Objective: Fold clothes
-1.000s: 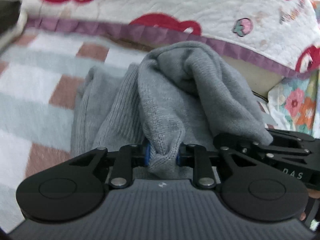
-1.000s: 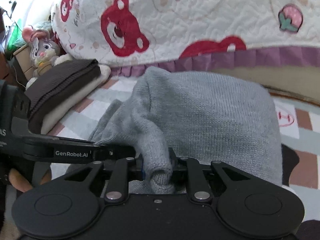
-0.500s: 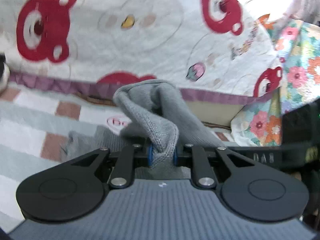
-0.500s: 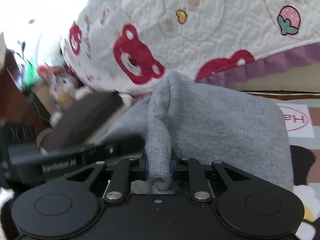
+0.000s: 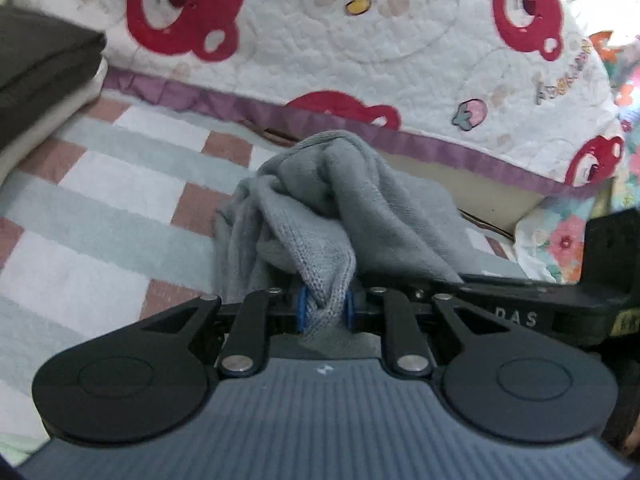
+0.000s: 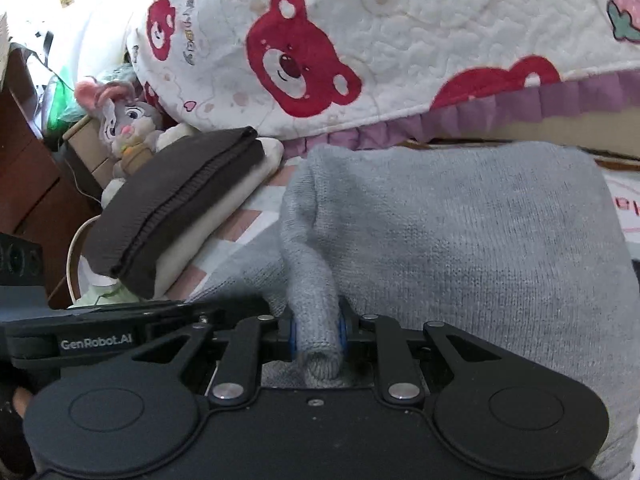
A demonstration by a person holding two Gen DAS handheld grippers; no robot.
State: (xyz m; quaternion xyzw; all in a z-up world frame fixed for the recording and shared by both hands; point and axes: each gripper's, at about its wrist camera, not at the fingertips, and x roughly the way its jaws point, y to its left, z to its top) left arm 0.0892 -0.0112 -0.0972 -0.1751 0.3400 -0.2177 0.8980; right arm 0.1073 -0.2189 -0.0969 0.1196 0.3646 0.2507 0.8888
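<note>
Left wrist view: left hand-held gripper (image 5: 325, 311) clamps a bunched fold of grey sweater (image 5: 340, 208); right hand-held gripper (image 6: 319, 335) pinches another fold, above the checked bedsheet (image 5: 100, 216).

A white quilt (image 6: 440, 40) with red bears and a purple frill hangs over a checked blanket (image 5: 100, 208). At the left sit a plush rabbit (image 6: 128, 124), a cardboard box (image 6: 86, 140) and a floral cloth (image 5: 568, 240)
</note>
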